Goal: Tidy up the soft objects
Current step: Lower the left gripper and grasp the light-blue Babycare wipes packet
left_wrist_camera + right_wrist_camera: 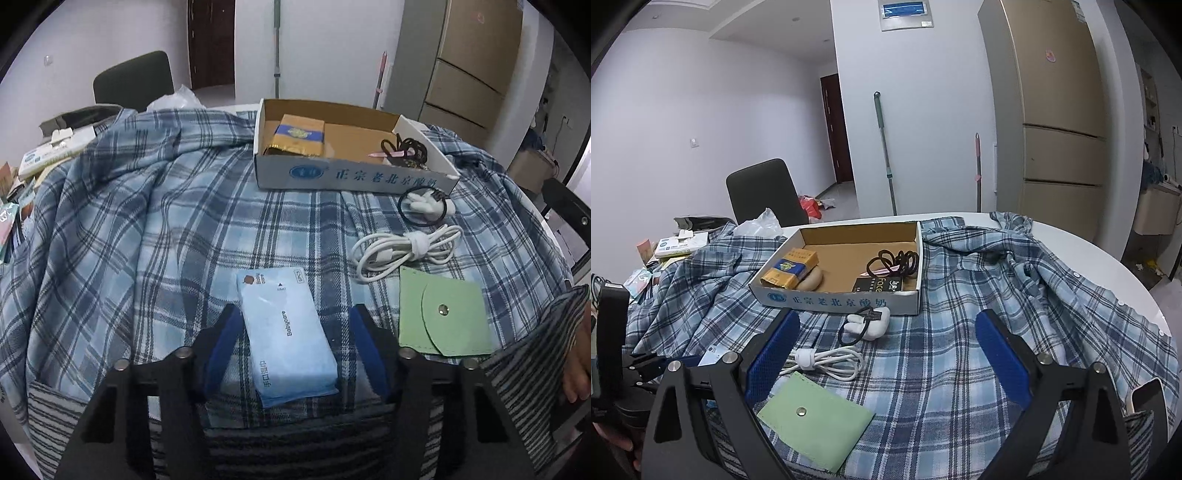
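A light blue pack of wet wipes point(286, 332) lies on the blue plaid shirt point(147, 229) between the open fingers of my left gripper point(293, 314), which touch neither side. To its right lie a green snap pouch point(441, 314), a bundled white cable point(406, 247) and a black hair tie with a white charm point(424, 205). My right gripper point(888, 326) is open and empty above the shirt point(942, 350), with the pouch point(814, 415), cable point(823, 360) and hair tie point(866, 323) near its left finger. The cardboard box point(842, 299) stands behind.
The box point(351, 177) holds a yellow packet point(299, 138), black hair ties point(897, 262) and a black card point(879, 284). Clutter of packets sits at the table's left point(40, 158). A dark chair point(761, 192) stands behind; the white table edge point(1108, 258) curves at right.
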The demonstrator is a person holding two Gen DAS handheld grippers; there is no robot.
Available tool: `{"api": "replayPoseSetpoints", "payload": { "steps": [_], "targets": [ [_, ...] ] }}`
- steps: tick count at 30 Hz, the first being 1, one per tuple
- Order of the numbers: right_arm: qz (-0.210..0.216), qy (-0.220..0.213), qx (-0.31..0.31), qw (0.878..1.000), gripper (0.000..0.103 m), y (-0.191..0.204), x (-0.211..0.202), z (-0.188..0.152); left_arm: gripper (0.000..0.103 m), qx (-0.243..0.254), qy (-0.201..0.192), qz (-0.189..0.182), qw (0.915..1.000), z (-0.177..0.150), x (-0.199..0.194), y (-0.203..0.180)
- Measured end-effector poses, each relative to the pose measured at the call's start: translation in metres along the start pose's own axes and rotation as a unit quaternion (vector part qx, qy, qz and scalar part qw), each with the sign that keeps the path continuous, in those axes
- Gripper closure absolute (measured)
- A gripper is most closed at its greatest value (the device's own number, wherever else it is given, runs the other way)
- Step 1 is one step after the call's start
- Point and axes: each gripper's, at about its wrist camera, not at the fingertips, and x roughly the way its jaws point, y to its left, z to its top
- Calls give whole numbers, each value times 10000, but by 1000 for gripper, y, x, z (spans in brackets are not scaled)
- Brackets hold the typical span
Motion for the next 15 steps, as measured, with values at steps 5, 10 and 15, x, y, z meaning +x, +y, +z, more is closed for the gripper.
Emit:
{"api": "replayPoseSetpoints", "payload": {
  "steps": [5, 10, 15],
  "targets": [
    [41, 123, -58, 9999, 8, 2, 5, -2, 62, -2, 226, -51, 9997, 0, 9, 1],
    [56, 99, -78, 9999, 8, 3, 4, -2, 68, -105, -138, -237, 9996, 0, -6, 4],
    [67, 145, 12, 9999, 8, -1, 6, -2, 68, -107, -1344, -386, 9901, -4, -49, 9]
  ]
}}
